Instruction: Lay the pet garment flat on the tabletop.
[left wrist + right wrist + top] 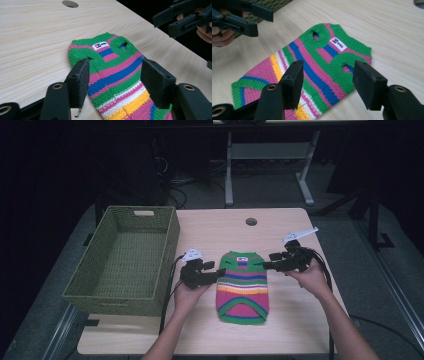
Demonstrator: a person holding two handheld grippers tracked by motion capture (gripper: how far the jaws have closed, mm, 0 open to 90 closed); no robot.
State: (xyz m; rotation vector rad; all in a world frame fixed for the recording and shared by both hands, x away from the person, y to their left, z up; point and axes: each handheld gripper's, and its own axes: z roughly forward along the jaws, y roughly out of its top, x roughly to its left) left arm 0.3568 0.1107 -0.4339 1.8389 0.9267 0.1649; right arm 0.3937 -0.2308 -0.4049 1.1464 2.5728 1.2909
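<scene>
Green basket (125, 257) appears whole from high view, beside sweater (243, 287).

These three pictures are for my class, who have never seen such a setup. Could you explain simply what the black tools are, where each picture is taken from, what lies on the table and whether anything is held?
A person sits at a wooden table with a hand-held two-jaw gripper in each hand. The high view looks down from above: the left gripper and right gripper point at a small striped knitted sweater lying flat between them. A green woven basket stands at the left, with nothing visible inside it. The other two pictures come from cameras riding on the grippers, looking along their own black jaws. In both, the jaws stand apart with the sweater's green armhole end lying beyond them, so nothing is held.
</scene>
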